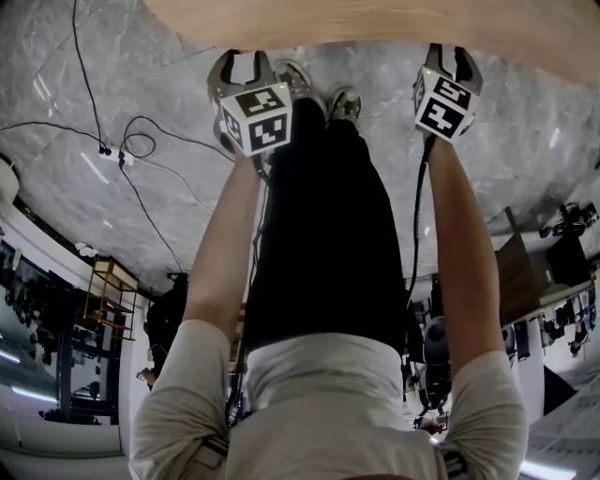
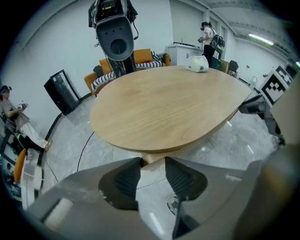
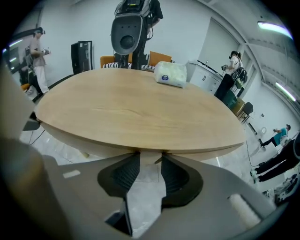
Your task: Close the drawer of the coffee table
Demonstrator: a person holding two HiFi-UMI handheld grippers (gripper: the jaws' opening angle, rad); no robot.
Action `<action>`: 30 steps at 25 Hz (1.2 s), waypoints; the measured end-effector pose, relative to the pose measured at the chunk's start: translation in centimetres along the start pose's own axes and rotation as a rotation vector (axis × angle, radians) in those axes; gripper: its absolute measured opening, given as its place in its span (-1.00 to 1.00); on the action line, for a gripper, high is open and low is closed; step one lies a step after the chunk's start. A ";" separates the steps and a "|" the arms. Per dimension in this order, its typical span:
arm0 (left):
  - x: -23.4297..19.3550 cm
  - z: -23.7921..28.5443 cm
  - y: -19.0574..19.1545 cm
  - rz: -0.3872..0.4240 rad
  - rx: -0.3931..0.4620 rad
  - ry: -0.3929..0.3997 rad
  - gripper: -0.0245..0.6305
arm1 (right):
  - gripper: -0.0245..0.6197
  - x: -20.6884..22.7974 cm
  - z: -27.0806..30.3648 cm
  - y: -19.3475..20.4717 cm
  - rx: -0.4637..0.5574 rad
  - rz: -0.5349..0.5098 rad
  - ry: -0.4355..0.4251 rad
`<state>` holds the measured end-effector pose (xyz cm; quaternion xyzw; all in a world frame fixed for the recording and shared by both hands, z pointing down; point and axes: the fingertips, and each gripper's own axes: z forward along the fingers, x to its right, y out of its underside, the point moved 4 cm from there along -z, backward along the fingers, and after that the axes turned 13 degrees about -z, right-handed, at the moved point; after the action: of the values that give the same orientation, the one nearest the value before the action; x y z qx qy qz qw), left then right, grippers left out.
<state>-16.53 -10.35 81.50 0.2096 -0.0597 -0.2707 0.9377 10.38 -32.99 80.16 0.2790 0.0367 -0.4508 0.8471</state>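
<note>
The coffee table has an oval light-wood top (image 2: 164, 108) (image 3: 136, 112); in the head view only its near rim (image 1: 375, 23) shows at the top edge. A paler band (image 3: 84, 145) runs under the rim, and I cannot tell whether it is the drawer front. My left gripper (image 2: 153, 161) (image 1: 242, 61) is open, its tips just at the table's near edge, with only that edge and the floor in the gap. My right gripper (image 3: 149, 157) (image 1: 454, 56) is open too, at the same edge further right.
A white pouch (image 2: 197, 64) (image 3: 170, 74) lies on the far side of the top. A grey machine on a stand (image 2: 115, 40) (image 3: 129, 33) stands behind the table. Cables (image 1: 122, 155) trail over the marble floor at left. My shoes (image 1: 319, 89) are beside the table.
</note>
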 end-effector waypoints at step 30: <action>8.2 -20.2 -7.2 -0.234 0.285 0.282 -0.86 | -0.90 -5.6 -21.4 -11.5 0.444 -0.012 -0.321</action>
<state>-8.52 -13.00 60.13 0.3811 0.0588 -0.3345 0.8599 2.12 -23.00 58.83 0.3827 -0.1961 -0.4914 0.7574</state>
